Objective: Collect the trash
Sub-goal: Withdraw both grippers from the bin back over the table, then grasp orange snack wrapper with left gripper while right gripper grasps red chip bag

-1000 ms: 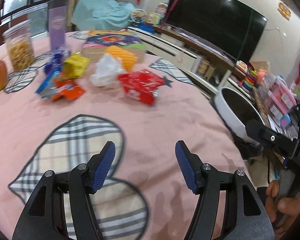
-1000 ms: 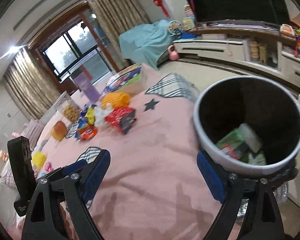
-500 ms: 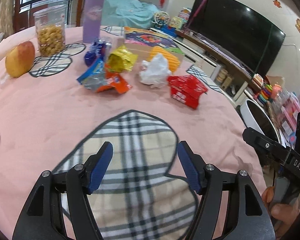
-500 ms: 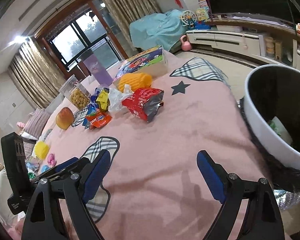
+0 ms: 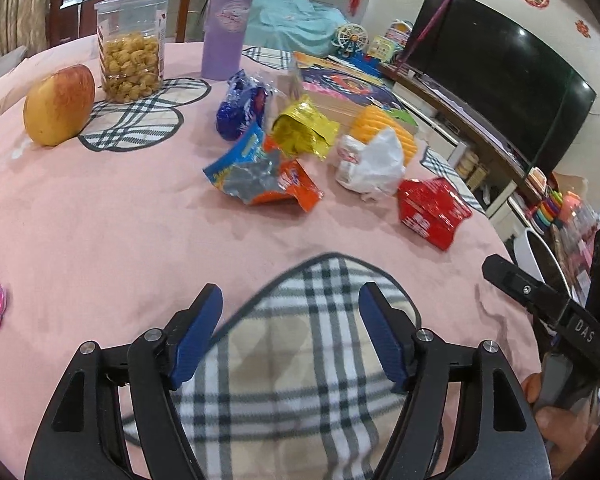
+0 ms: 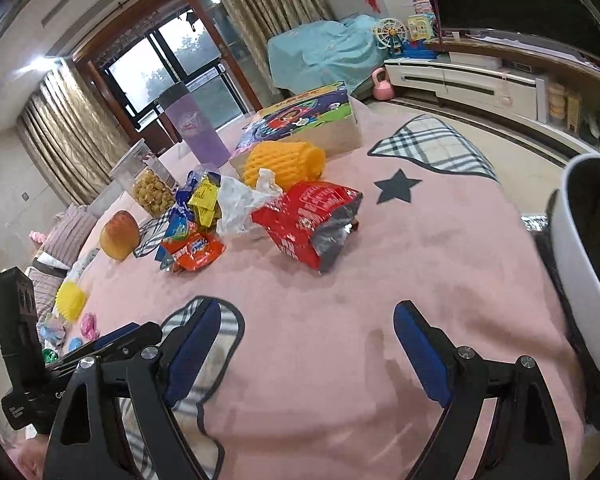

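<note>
You are holding both grippers, left (image 5: 290, 306) and right (image 6: 306, 322), wide and empty over the pink tablecloth (image 6: 440, 240). Wrappers (image 6: 306, 222) are lying mid-frame; the bin (image 6: 580, 264) is standing at right edge.

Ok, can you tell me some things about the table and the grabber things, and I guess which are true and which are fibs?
1. Both grippers are open and hold nothing. True: the left gripper and the right gripper each show a wide gap with only cloth behind.
2. The red snack bag is already in the bin. False: it lies on the pink tablecloth, and the white bin stands off the table's edge.
3. An apple sits next to the snack jar. True.
4. The purple cup has tipped over. False: it stands upright.
5. The white crumpled bag lies between the yellow wrapper and the red snack bag. True.
</note>
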